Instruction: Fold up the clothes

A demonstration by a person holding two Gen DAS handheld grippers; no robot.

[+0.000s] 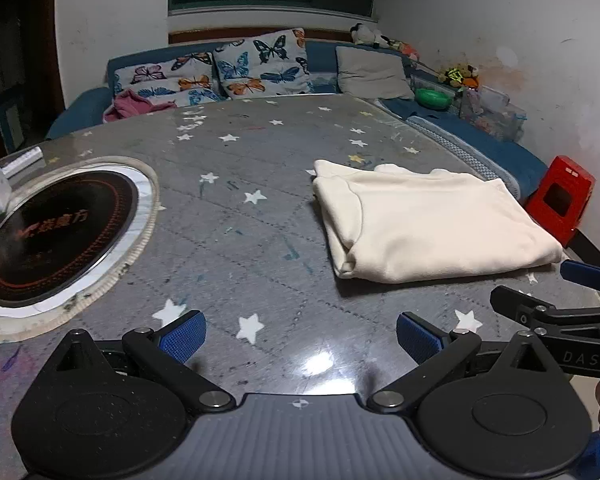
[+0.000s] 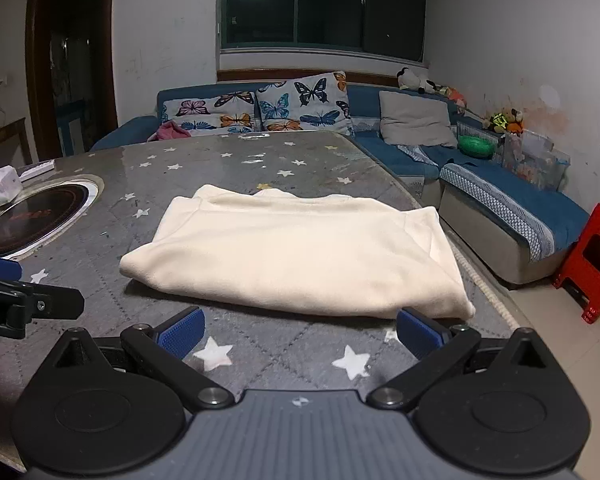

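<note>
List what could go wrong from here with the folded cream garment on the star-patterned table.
1. The folded cream garment lies close to the table edge on the red plastic stool side; a nudge could slide it off.
2. Both the left gripper and right gripper are open and empty; one catching the loose near layers might undo the fold.
</note>
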